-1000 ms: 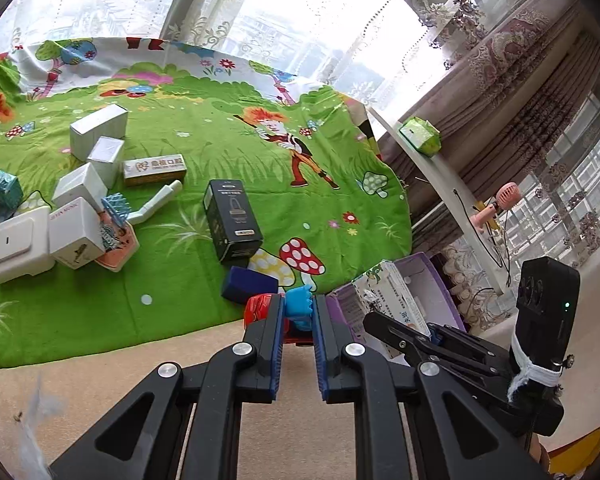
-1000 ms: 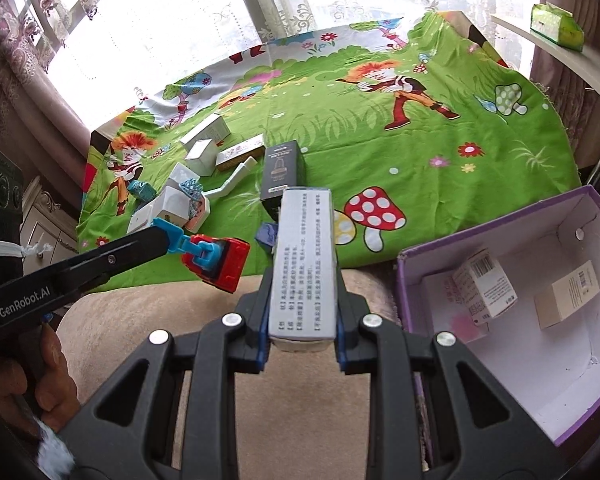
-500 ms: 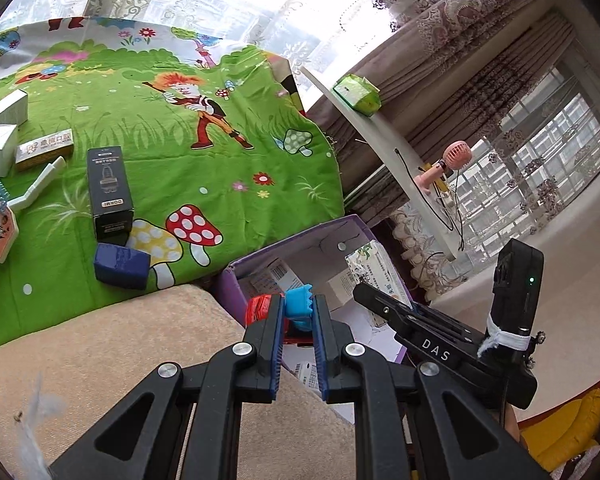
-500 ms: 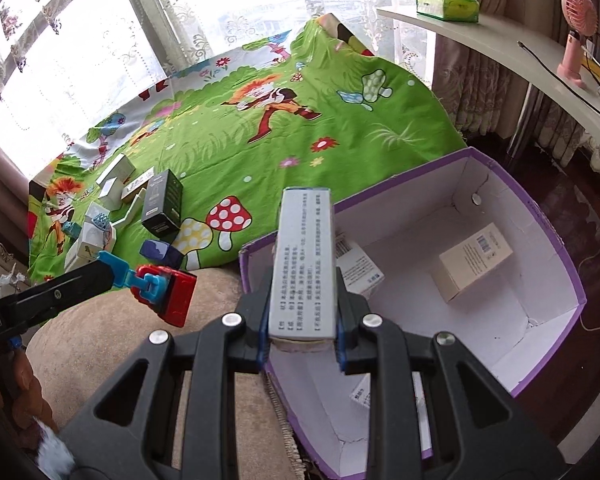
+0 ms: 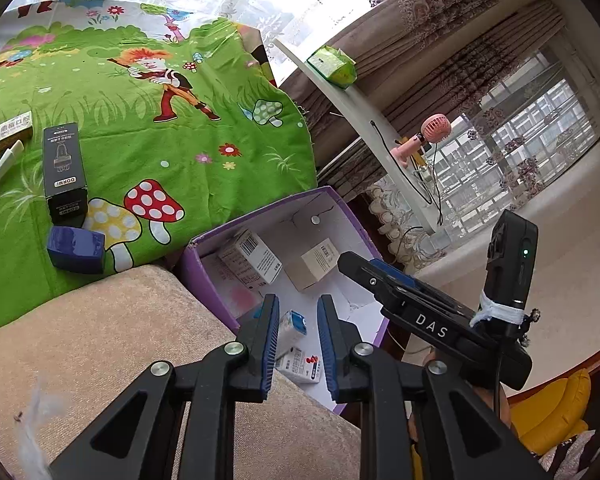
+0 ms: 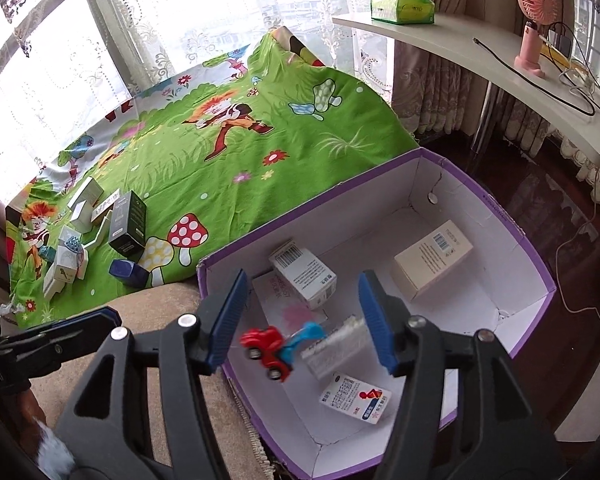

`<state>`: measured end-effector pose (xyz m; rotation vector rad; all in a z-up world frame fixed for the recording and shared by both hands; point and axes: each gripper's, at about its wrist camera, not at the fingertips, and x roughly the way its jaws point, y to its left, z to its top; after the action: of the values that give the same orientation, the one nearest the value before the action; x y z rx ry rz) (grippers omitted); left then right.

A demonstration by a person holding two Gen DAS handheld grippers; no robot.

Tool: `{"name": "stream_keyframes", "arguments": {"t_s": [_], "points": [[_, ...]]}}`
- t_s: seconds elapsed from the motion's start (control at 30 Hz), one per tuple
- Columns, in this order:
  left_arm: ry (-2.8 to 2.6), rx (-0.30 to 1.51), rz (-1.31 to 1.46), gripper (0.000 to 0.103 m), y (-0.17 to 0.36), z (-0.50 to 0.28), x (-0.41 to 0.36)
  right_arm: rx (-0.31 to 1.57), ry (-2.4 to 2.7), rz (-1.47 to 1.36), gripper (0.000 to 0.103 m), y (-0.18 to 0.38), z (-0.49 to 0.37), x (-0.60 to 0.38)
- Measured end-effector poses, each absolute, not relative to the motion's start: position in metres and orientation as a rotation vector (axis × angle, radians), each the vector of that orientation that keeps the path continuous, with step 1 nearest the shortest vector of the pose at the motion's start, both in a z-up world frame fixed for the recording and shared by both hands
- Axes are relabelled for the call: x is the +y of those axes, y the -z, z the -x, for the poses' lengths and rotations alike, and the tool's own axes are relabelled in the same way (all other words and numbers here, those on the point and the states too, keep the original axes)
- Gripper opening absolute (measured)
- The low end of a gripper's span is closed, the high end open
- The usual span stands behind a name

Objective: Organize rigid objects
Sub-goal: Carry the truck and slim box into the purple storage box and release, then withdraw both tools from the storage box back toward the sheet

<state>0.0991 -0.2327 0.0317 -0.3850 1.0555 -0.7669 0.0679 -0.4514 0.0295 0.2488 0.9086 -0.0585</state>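
We are holding our right gripper [image 6: 304, 320] and left gripper [image 5: 297, 342] spread wide, gripping nothing; the red-and-blue plastic toy truck [image 6: 274, 350] is blurring, tilted, inside the purple cardboard box [image 6: 536, 258] near its front edge.

Purple box [image 6: 536, 276] matt cardboard; toy truck [image 6: 269, 350] glossy plastic; mat [image 6: 236, 152] printed cloth

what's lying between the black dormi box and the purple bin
In the right wrist view, a blue box on the green mat lies between the black box and the purple bin.
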Motion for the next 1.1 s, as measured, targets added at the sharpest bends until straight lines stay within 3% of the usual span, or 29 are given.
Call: {"name": "stream_keyframes", "arguments": {"t_s": [0.33, 0.53, 1.1], "points": [[0.618, 0.992, 0.323, 0.029, -0.039, -0.098, -0.209, 0.918, 0.057, -0.226, 0.067, -0.026, -0.07, -0.442], [0.558, 0.947, 0.367, 0.061, -0.042, -0.098, -0.186, 0.889, 0.01, -0.227, 0.067, -0.031, -0.07, -0.432], [0.273, 0.959, 0.478, 0.062, -0.025, -0.1, -0.067, 0.937, -0.153, -0.195, 0.067, -0.02, -0.091, -0.37]]}}
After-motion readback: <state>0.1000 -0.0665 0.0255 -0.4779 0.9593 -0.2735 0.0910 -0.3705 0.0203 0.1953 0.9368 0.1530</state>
